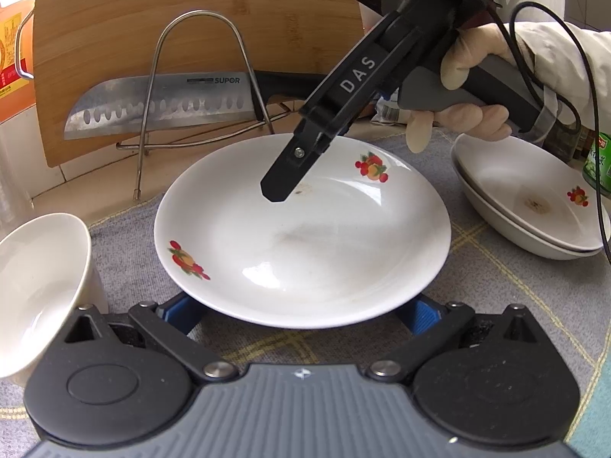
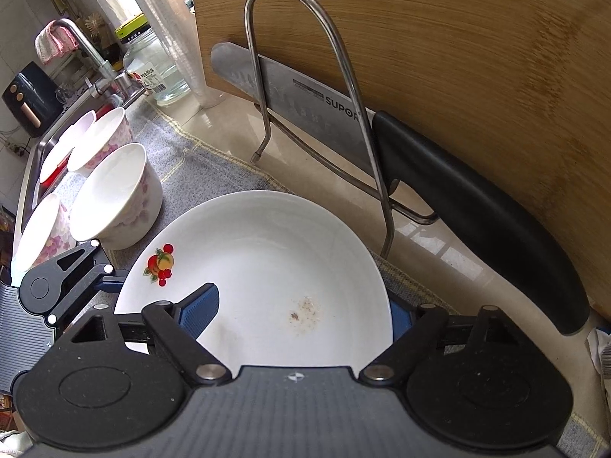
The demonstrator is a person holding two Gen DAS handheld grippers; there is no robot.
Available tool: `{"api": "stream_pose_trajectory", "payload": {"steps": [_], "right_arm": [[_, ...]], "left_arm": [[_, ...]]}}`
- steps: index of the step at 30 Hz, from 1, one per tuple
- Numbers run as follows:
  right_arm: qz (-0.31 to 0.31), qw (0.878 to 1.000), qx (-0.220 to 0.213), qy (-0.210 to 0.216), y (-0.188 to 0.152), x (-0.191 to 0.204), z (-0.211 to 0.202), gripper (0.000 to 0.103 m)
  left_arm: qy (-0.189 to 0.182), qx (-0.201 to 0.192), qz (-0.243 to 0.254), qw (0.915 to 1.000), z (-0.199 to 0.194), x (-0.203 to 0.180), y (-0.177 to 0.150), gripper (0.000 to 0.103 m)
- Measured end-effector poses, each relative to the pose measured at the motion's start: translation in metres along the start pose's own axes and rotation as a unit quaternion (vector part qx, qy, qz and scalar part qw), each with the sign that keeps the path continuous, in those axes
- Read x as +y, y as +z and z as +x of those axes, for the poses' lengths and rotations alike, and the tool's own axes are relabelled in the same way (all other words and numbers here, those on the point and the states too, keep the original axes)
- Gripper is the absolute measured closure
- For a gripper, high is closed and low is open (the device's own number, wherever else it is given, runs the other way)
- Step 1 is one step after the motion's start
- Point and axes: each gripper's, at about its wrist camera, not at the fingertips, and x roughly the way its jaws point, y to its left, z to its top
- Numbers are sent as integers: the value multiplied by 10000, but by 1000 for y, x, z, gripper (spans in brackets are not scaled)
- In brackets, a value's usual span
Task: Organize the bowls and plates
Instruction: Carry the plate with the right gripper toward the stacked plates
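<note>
A white plate with fruit decals (image 1: 301,229) lies on the grey cloth (image 1: 496,305), with a brown smudge near its middle. My left gripper (image 1: 301,315) stands open, its blue pads (image 1: 424,313) tucked under the plate's near rim on either side. My right gripper (image 2: 298,315) is open and straddles the plate (image 2: 267,267): one pad (image 2: 198,309) hangs over the inside, the other sits just outside the rim. A gloved hand (image 1: 473,76) holds it, tilted down. Two more decal plates (image 1: 527,206) are stacked at the right. White bowls (image 2: 114,194) stand to the left.
A steel wire rack (image 1: 202,87) holds a SUPOR knife (image 1: 160,107) in front of a leaning wooden cutting board (image 1: 191,19). A green-labelled bottle (image 1: 599,160) stands behind the plate stack. A sink with a tap (image 2: 80,45) and a glass jar (image 2: 156,72) lie beyond the bowls.
</note>
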Motion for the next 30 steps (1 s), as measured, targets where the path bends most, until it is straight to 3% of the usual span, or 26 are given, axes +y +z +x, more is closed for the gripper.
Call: {"api": "stream_pose_trajectory", "payload": {"steps": [15,30], "right_arm": [[88,9999,-110,71,-6,13,-19,12],[-151,9996,-213,-43,-20,46,-39,11]], "left_arm": [[35,51,3,10000,-15,-1,3,1],[-197,61,-2,9998,-42,-5,5,1]]}}
